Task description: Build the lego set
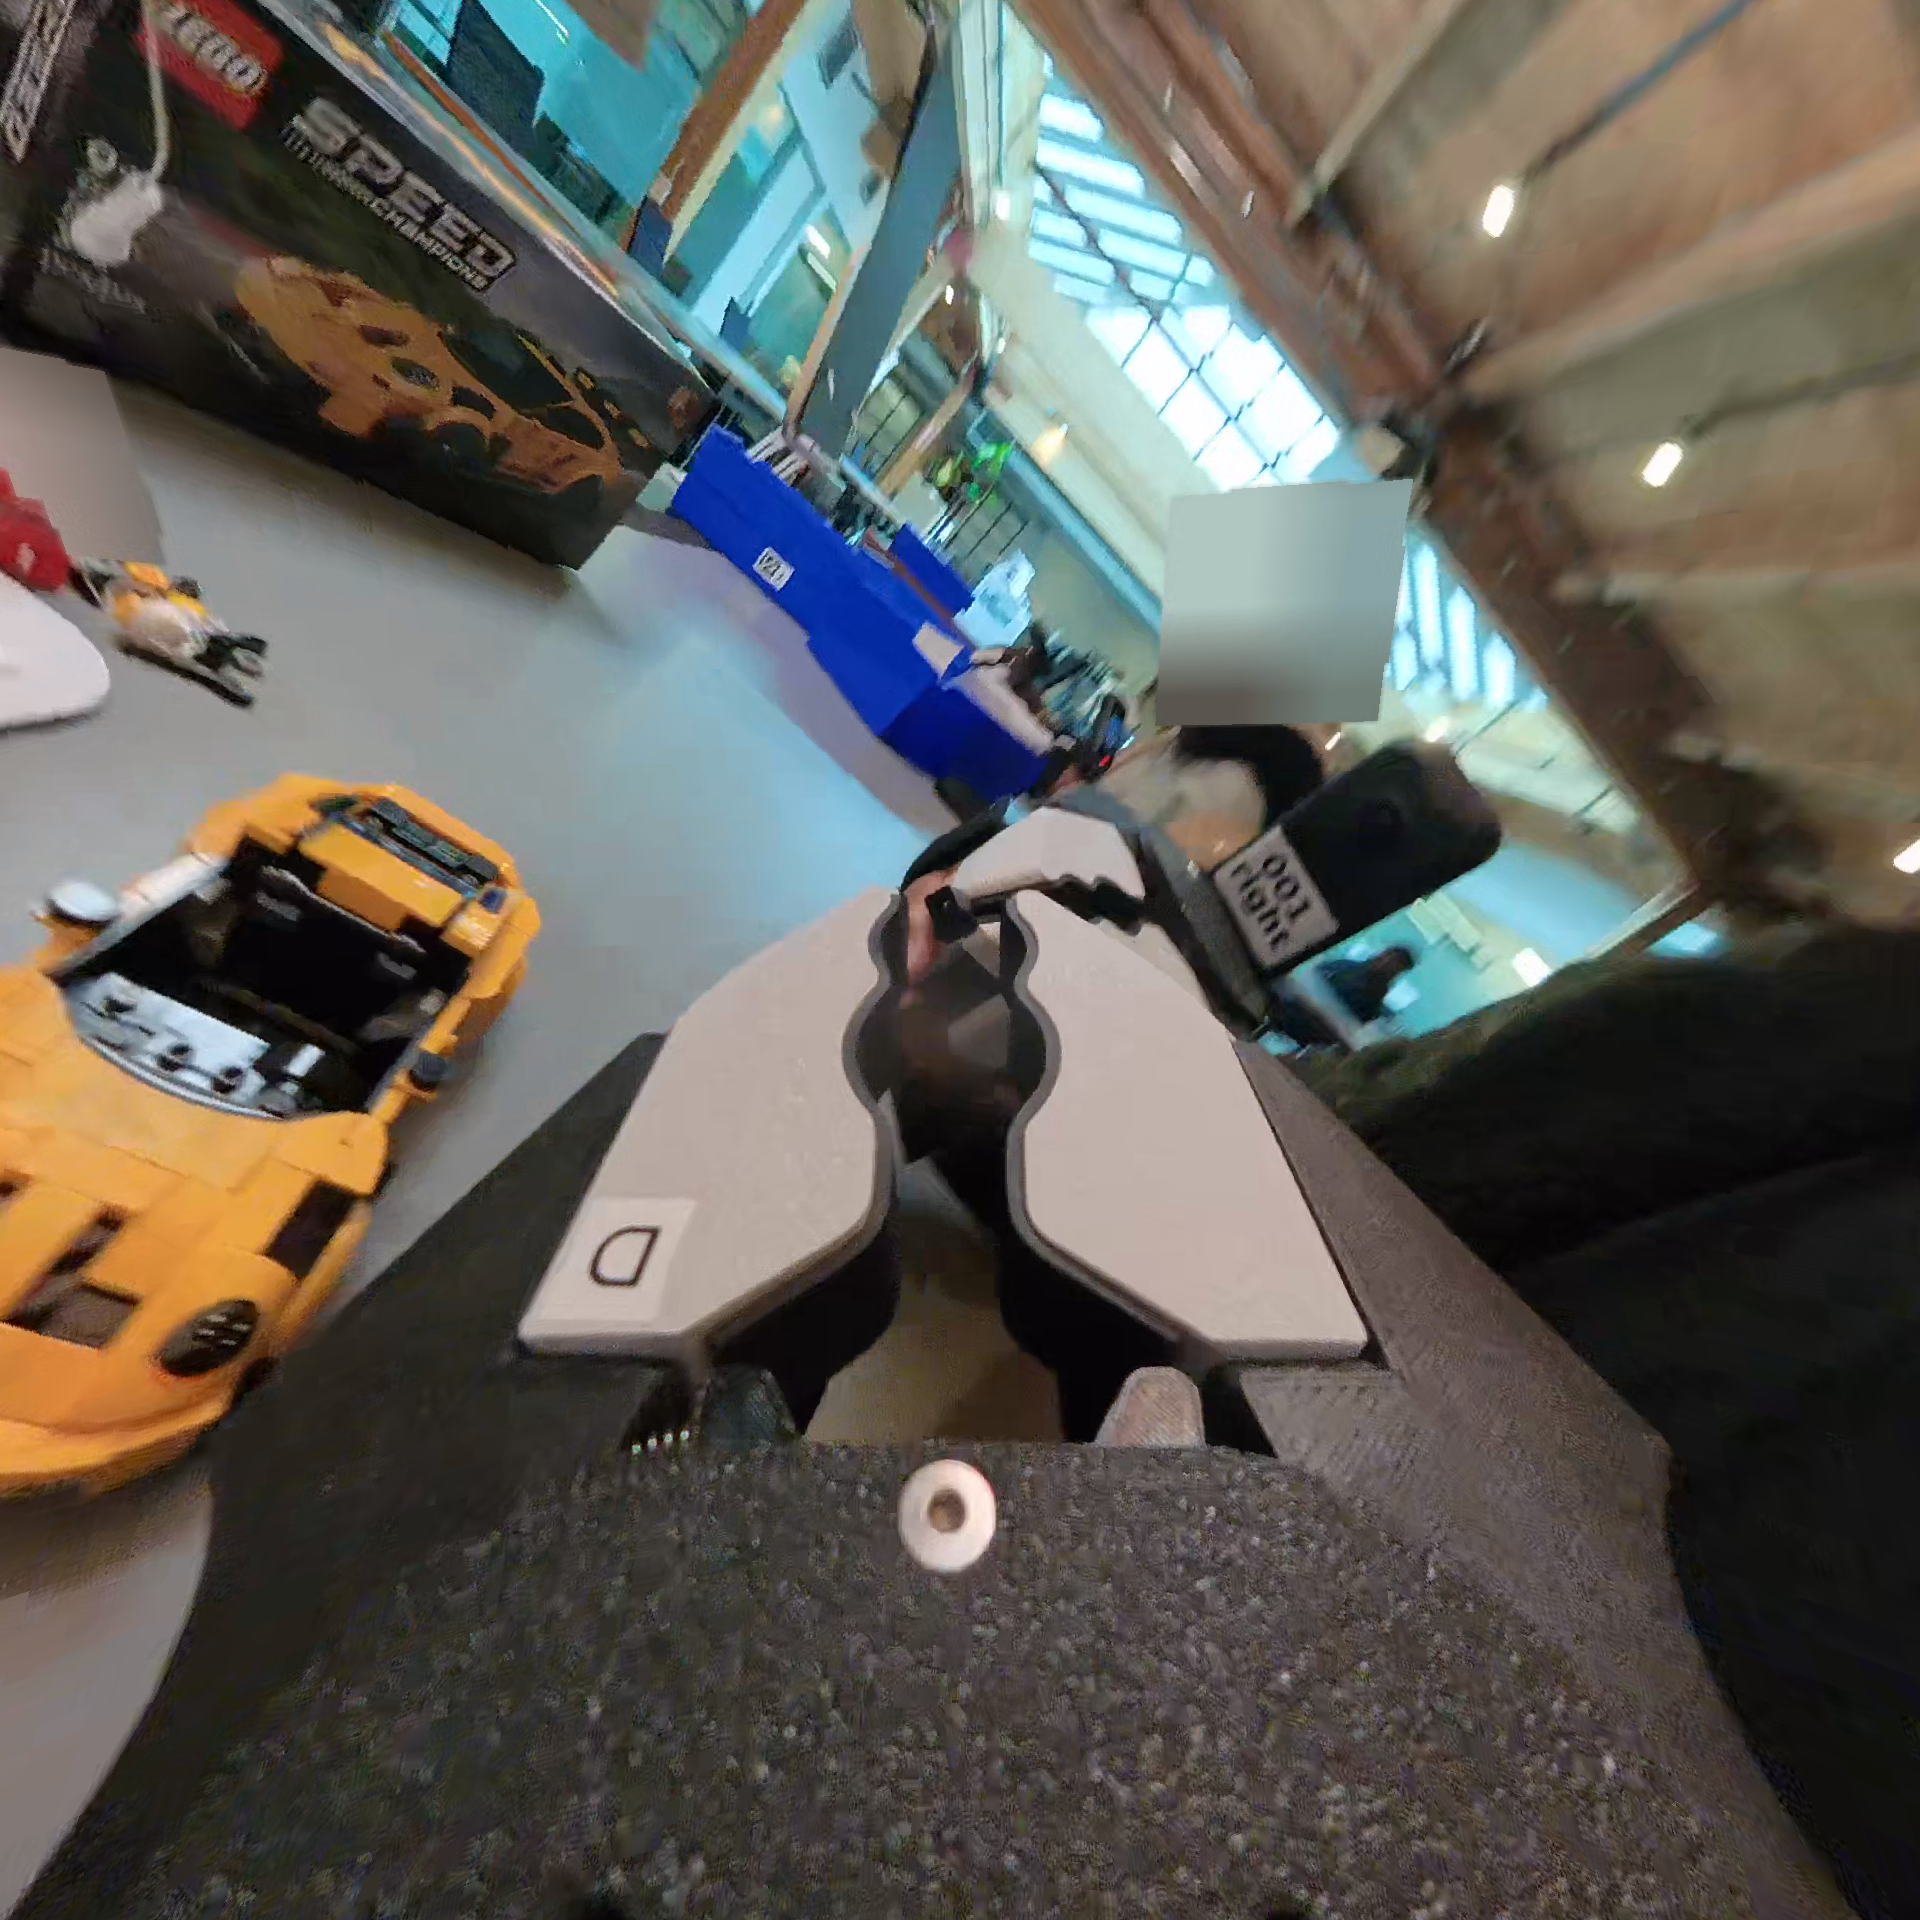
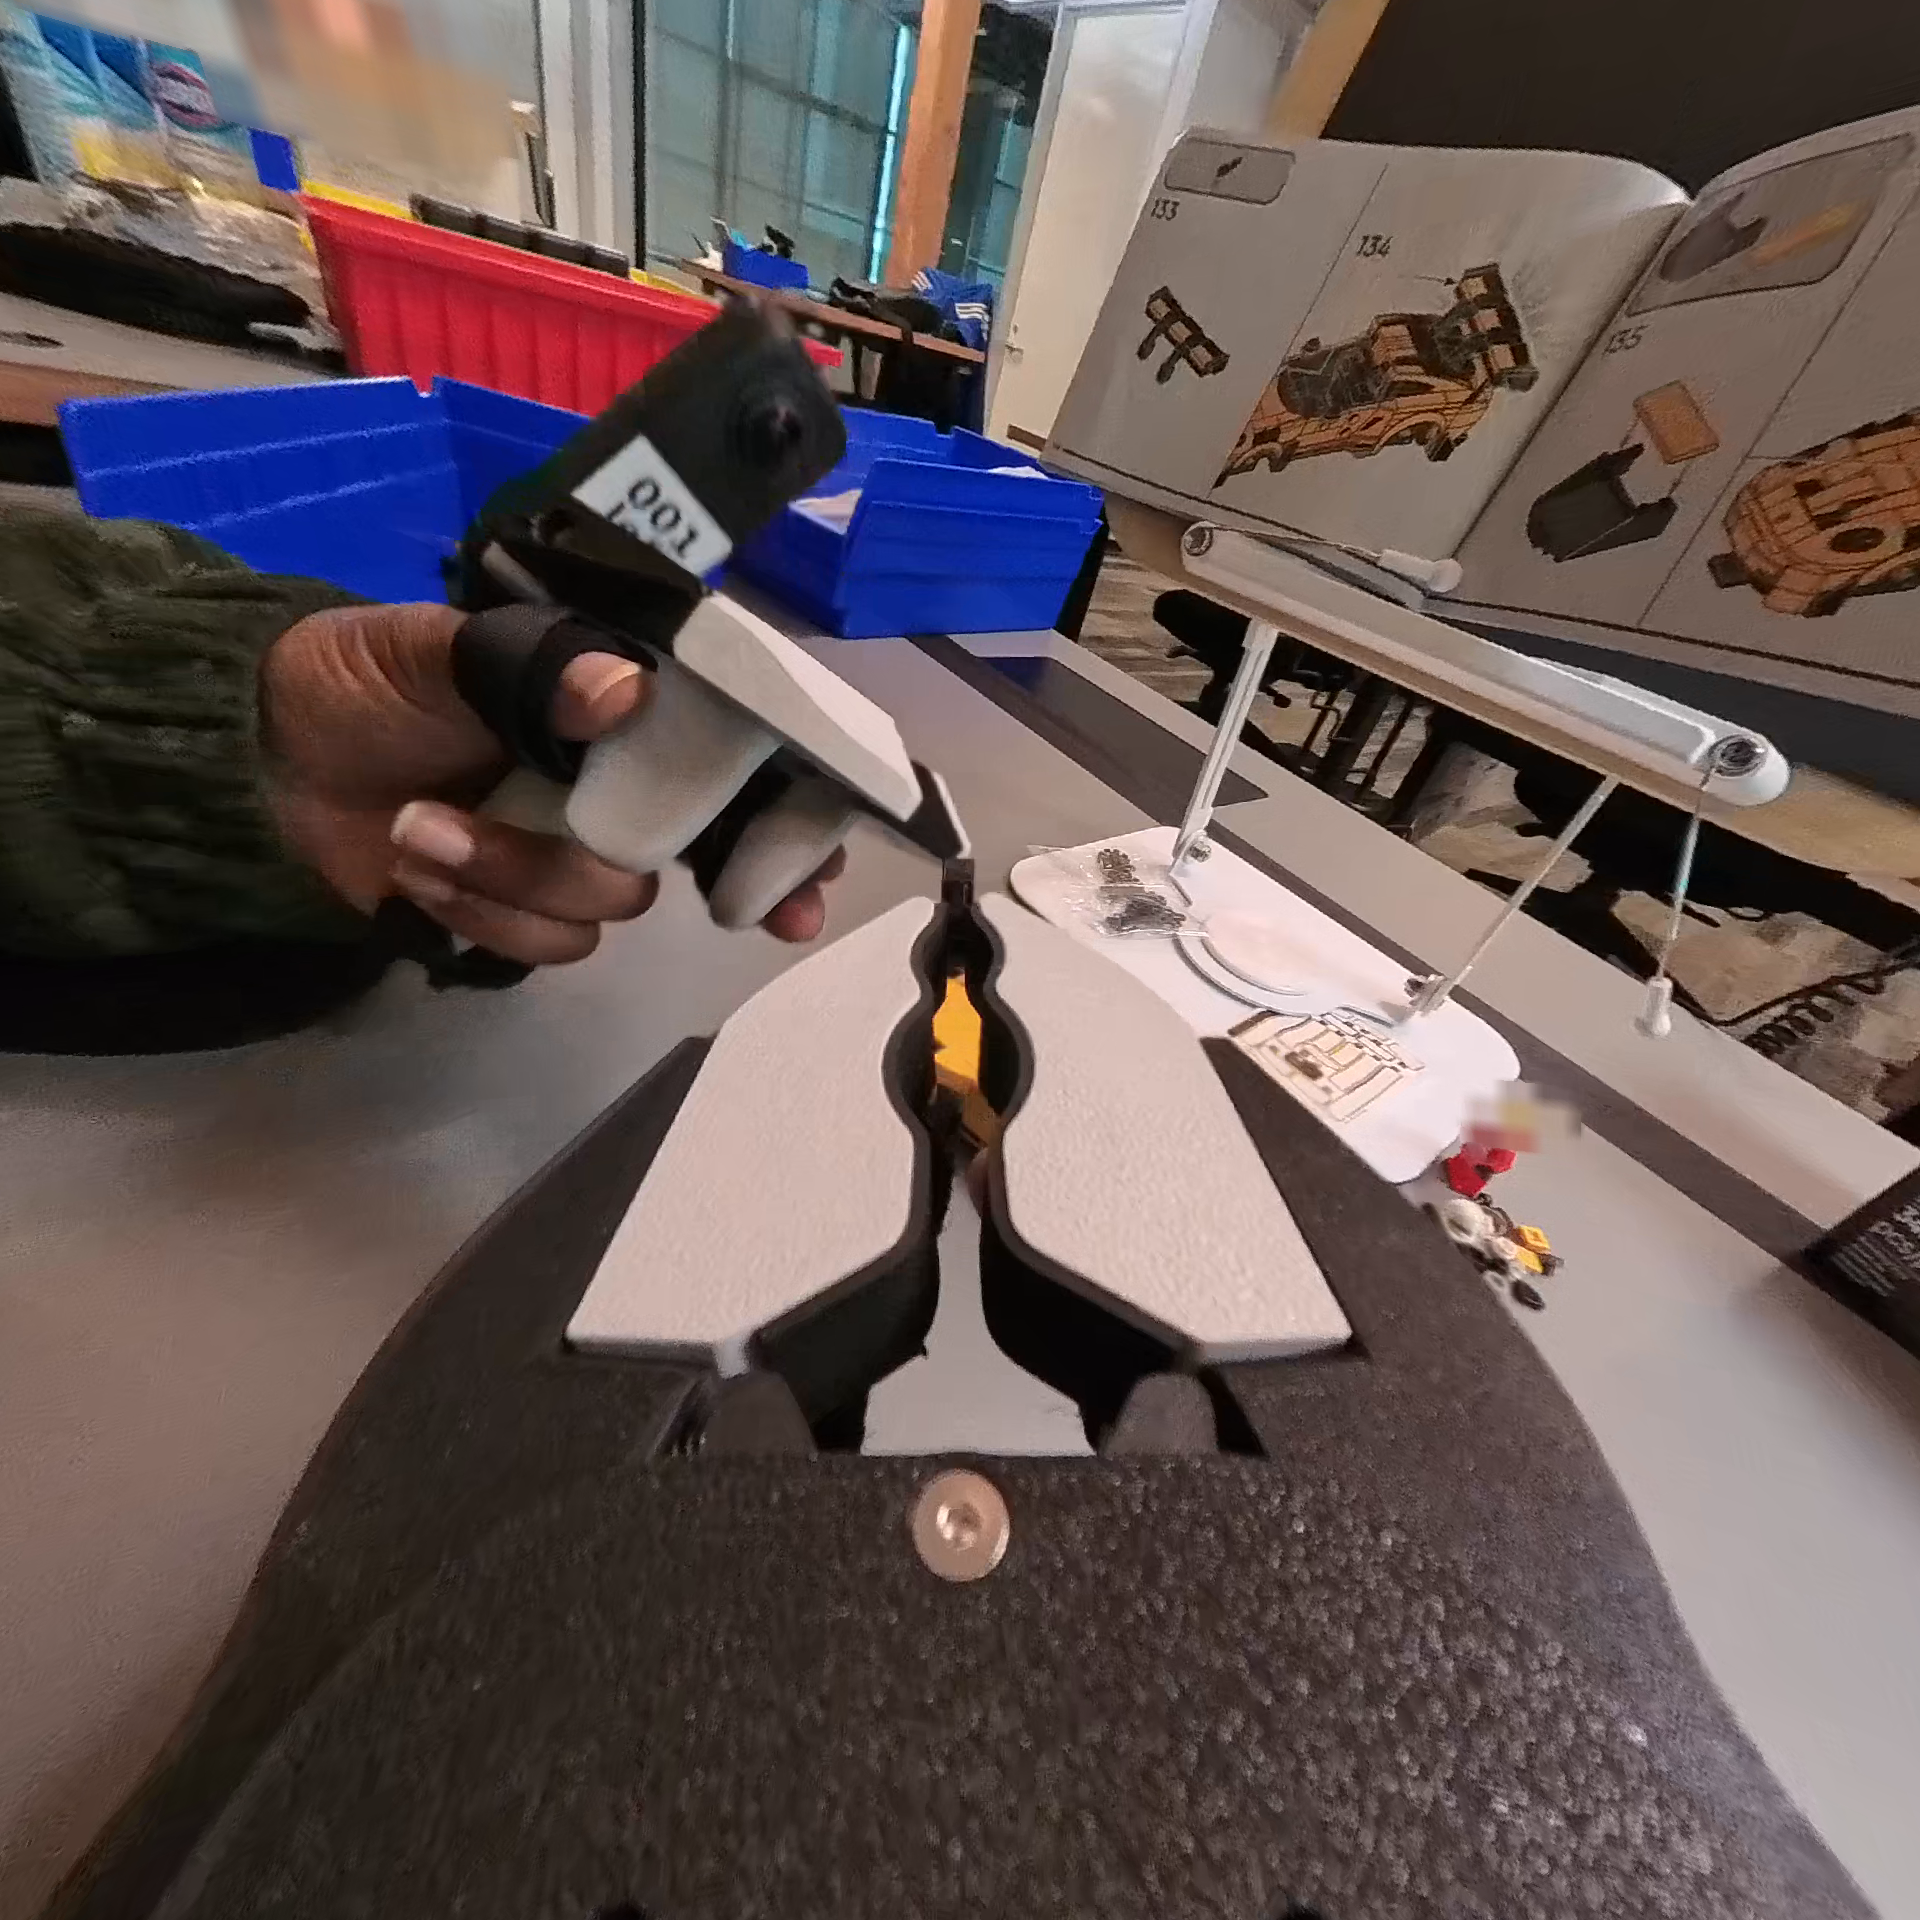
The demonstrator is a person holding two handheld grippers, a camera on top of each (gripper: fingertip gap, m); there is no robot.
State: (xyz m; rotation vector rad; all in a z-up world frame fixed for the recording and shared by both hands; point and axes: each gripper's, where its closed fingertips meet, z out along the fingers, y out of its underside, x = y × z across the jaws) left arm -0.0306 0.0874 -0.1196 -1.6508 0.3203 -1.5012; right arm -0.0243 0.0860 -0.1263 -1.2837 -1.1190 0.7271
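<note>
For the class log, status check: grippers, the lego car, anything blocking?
Right gripper shut on small black-and-yellow piece; left gripper tip meets it, state unclear. Yellow lego car on table, roof open. Nothing blocking.

Blue bins [image 2: 935, 540] beside red bin [image 2: 488, 301] behind grey table [image 2: 208, 1195]; white stand [image 2: 1455, 665] right.

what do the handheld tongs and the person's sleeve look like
Each pair of tongs has two light grey, wavy-edged fingers in a rough black body, with a silver screw. The left tongs carry a lettered sticker. The sleeve is dark green knit.
</note>
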